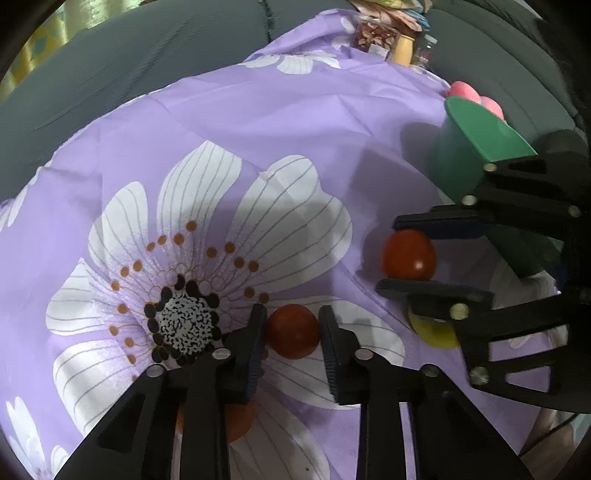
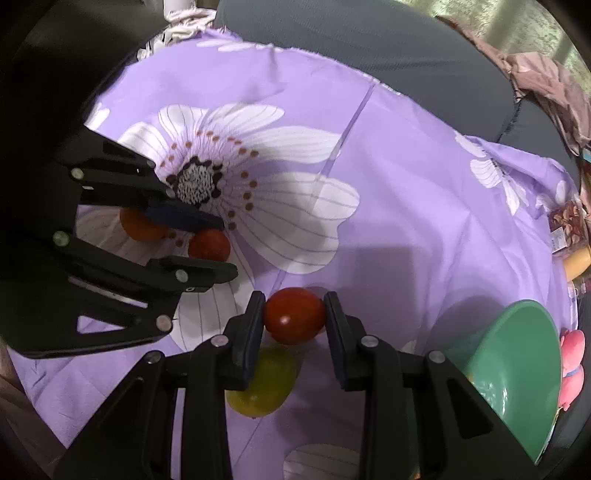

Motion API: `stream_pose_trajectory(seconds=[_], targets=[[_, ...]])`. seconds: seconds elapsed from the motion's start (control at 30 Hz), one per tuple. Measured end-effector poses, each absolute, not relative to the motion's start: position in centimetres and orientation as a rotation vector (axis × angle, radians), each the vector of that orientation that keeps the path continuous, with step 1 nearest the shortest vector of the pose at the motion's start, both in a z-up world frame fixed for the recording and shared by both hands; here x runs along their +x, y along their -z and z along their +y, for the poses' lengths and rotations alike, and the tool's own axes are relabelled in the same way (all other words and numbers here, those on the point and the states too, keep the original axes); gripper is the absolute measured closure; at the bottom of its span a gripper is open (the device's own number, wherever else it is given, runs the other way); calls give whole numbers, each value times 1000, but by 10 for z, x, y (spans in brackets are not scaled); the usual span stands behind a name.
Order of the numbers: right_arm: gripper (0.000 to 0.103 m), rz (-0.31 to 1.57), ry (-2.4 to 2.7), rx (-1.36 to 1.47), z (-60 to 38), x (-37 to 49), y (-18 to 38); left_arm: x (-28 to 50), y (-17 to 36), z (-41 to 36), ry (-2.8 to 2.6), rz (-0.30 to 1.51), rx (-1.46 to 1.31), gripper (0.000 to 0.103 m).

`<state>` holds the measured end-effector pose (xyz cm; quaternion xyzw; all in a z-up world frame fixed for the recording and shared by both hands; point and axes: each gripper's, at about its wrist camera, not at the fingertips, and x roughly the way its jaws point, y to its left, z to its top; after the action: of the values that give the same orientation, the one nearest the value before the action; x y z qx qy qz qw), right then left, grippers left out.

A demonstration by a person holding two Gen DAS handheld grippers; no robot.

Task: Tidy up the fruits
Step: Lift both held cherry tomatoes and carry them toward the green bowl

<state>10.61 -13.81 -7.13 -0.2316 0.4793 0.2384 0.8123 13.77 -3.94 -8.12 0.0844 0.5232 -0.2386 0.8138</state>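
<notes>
Your left tongs (image 1: 291, 332) sit around a red fruit (image 1: 293, 331): left pad touching, a sliver of gap at the right pad, so can't tell if it's gripped. Your right tongs (image 2: 294, 315) are clamped on another red fruit (image 2: 294, 315), pads touching both sides. Yellow fruit (image 2: 264, 384) just under it, orange fruit (image 2: 140, 226) beside the left tongs, all on the purple flowered cloth (image 2: 406, 192). Green bowl (image 2: 517, 373) near the right, tilted, pink toy (image 2: 572, 363) beside it

You're working in a home living room: a purple cloth printed with big white flowers (image 1: 236, 122) is spread over a dark grey cushioned sofa (image 1: 122, 70), with snack packets (image 1: 373, 35) and crumpled brownish fabric (image 2: 546, 81) at the far edges.
</notes>
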Motion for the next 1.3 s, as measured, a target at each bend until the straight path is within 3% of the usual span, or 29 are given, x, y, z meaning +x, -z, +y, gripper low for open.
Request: stream_pose_trajectory(seconds=[0.7, 1.3], targets=[[70, 906, -530, -235, -155, 50, 45, 81, 38, 0, 481, 1047, -29, 76], [70, 851, -514, -106, -176, -2, 27, 27, 2, -3, 497, 965, -38, 76]])
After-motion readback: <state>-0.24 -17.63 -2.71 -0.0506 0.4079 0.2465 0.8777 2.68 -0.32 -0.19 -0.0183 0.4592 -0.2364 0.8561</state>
